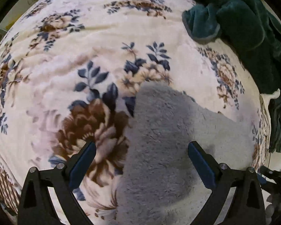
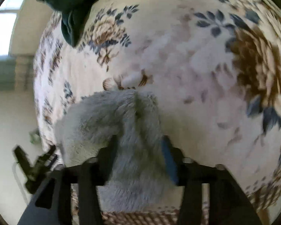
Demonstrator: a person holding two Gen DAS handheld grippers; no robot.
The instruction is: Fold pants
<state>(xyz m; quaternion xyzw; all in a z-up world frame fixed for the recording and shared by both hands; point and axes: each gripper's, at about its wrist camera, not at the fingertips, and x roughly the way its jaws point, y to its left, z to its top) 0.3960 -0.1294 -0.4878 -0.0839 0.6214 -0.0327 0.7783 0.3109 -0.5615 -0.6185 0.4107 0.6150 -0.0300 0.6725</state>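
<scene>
The grey fleece pants (image 1: pixel 164 136) lie on a floral blanket (image 1: pixel 65 60). My left gripper (image 1: pixel 141 147) is open, its blue pads spread wide just above the pants' left edge and holding nothing. In the right wrist view my right gripper (image 2: pixel 138 142) is shut on a bunched fold of the grey pants (image 2: pixel 133 123), with the cloth pinched between the fingers and lifted off the blanket (image 2: pixel 187 65). The rest of the pants is hidden below the frame.
A dark green garment (image 1: pixel 239 18) lies heaped at the blanket's far right; it also shows in the right wrist view (image 2: pixel 69 5) at the upper left. Bare floor (image 2: pixel 7 123) and a window (image 2: pixel 1 24) lie beyond the bed's left edge.
</scene>
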